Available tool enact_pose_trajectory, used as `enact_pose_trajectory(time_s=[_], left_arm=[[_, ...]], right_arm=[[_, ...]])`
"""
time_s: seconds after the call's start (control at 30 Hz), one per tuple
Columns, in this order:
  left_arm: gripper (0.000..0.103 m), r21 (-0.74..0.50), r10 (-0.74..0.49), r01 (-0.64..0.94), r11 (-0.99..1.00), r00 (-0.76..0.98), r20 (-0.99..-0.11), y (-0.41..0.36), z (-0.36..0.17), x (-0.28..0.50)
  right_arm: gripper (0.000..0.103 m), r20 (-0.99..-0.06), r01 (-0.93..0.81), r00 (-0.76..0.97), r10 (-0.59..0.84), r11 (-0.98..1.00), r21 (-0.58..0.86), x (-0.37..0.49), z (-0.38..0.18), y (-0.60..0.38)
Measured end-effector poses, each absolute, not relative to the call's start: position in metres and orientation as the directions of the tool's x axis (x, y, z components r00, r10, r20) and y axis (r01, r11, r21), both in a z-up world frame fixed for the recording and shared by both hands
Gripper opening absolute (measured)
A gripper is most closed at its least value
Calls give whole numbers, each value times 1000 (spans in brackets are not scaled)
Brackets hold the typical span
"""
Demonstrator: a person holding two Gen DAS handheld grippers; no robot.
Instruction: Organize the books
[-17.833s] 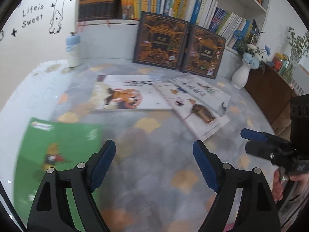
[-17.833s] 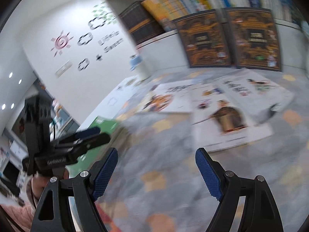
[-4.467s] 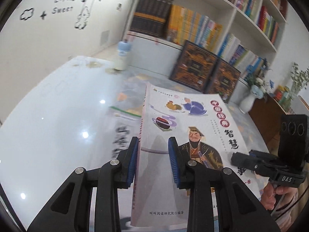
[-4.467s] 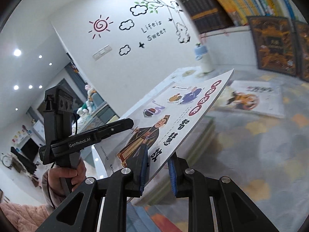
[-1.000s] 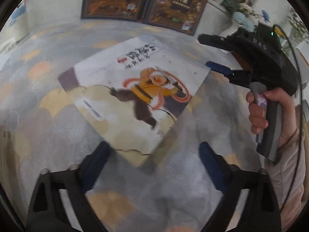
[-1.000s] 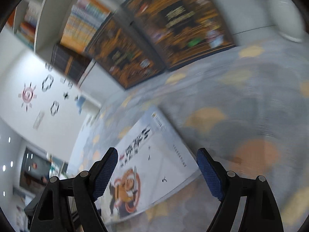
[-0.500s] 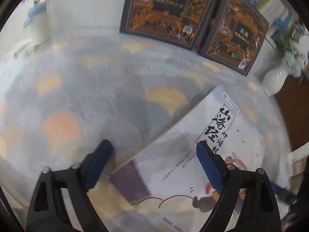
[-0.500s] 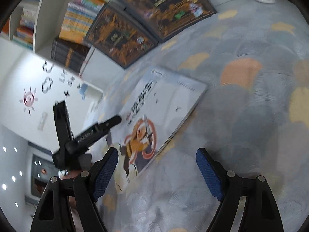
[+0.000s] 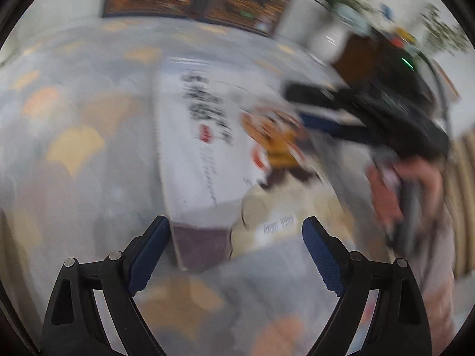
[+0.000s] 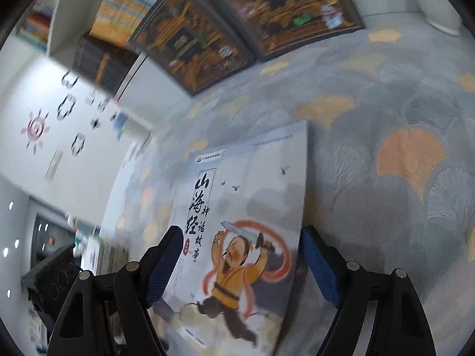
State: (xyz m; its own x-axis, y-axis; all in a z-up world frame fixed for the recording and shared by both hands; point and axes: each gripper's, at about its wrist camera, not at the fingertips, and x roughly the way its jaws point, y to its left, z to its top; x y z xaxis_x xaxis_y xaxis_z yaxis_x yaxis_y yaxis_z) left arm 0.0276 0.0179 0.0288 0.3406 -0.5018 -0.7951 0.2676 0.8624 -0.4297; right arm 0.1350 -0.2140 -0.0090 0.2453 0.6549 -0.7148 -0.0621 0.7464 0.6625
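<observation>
Since half a second ago both claws have come closer to the book [image 10: 246, 222], so that it now fills the gap ahead of each. It lies flat on the rug [image 10: 386, 118], cover up, alone on the patterned pile.

Right claw [image 10: 239, 264]: jaws wide and closing, no pad pressing on anything. The book lies between and beyond the fingers, its long axis running almost straight away from the claw. Its title end points away toward the two dark boxed books [image 10: 237, 23] leaning on the shelf base; the end with the running figure lies nearest the claw. The book's right edge runs close by the right finger, its left edge close by the left finger; whether they touch cannot be told.

Left claw [image 9: 236, 237]: jaws wide, holding nothing. This view is badly blurred. One corner of the book lies between the fingers, close to the left one, and the cover stretches away and to the right. Beyond it, to the right, a hand [image 9: 409, 190] grips the right claw's handle, whose fingers reach over the book's far side.
</observation>
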Motion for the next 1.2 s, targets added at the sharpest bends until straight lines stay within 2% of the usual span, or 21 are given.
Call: enact_pose_trajectory(time_s=[0.07, 0.13, 0.17, 0.23, 0.3, 0.37, 0.47, 0.53, 0.6, 0.67, 0.77, 0.93, 0.97, 1.2], left_arm=[[86, -416, -483, 250, 874, 356, -800, 22, 28, 26], [72, -414, -457, 194, 889, 382, -803, 36, 26, 35], [66, -442, -475, 176, 880, 385, -791, 42, 25, 40], [65, -525, -544, 160, 836, 372, -752, 51, 21, 55], [51, -536, -549, 149, 831, 382, -743, 53, 17, 67], [50, -541, -551, 147, 828, 395, -735, 52, 15, 73], [46, -536, -545, 148, 831, 407, -733, 49, 15, 77], [39, -501, -513, 152, 852, 431, -742, 48, 15, 75], [38, -487, -500, 153, 860, 450, -740, 50, 16, 72], [38, -474, -490, 159, 866, 459, -741, 52, 17, 68], [38, -462, -483, 164, 871, 456, -748, 53, 18, 67], [38, -461, -469, 138, 876, 462, -753, 52, 19, 69], [38, -466, -467, 126, 876, 465, -752, 53, 19, 68], [38, -475, -481, 133, 870, 438, -759, 43, 32, 55]], right_arm=[[80, -687, -48, 204, 697, 709, 704, 126, -11, -224], [78, -665, -49, 135, 735, 675, 736, 112, -16, -237], [78, -645, -68, 107, 756, 653, 754, 107, -16, -239], [77, -587, -107, 34, 809, 587, 802, 97, -20, -244], [68, -571, -127, 32, 820, 570, 812, 93, -23, -248], [53, -580, -108, 38, 814, 580, 807, 98, -29, -250], [40, -565, -82, 57, 823, 568, 819, 112, -39, -249], [36, -573, -92, 73, 816, 578, 811, 117, -41, -244], [30, -591, -116, 94, 801, 598, 793, 119, -40, -240], [13, -615, -126, 119, 779, 626, 769, 120, -41, -241], [10, -578, -111, 148, 803, 594, 797, 118, -48, -251], [14, -633, -124, 200, 748, 660, 740, 110, -38, -243], [17, -638, -122, 196, 745, 664, 738, 113, -37, -241], [18, -668, -161, 187, 720, 693, 702, 102, -13, -234]])
